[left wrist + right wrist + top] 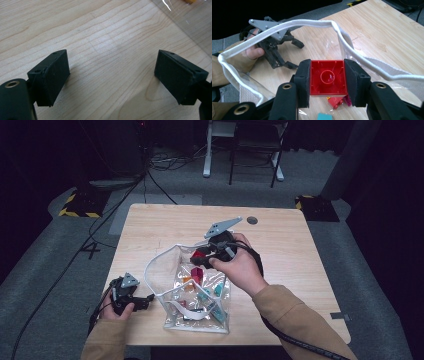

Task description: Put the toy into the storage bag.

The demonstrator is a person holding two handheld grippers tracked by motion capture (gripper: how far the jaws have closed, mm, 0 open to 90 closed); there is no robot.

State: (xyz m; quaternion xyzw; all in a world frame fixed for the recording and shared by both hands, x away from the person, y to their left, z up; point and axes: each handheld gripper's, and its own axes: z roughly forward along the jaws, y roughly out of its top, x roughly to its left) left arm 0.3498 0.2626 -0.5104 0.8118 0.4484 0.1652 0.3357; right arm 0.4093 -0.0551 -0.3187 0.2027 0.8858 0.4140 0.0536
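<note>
My right gripper (327, 82) is clamped on a square red plastic building brick (327, 78): both black pads press flat against its two opposite sides, and its hollow underside with the round tube in the middle faces my camera. In the high view that right gripper (206, 254) sits at about the centre of the wooden table (300, 255), tilted down over the open mouth of a clear plastic zip pouch with a white fabric rim (165, 257). The brick (199, 254) hangs just inside that mouth, at the pouch's 12 o'clock end. In the right gripper view the white rim (307, 23) loops over the brick from 9 o'clock round to 3 o'clock, so the brick lies within the ring of the opening.

Below the brick, inside the pouch, lie more small plastic bricks (202, 287): magenta, orange, red and teal pieces, scattered toward the pouch's 6 o'clock end. In the right gripper view a red and a magenta piece (339, 101) show just under my jaws at 6 o'clock, with a teal one (325, 117) at the bottom edge.

My left gripper (112, 80) has its jaws spread wide with nothing between them, just bare wood underneath. In the high view it (145, 301) rests low on the table at 8 o'clock, just beside the pouch's left edge, apart from the plastic.
</note>
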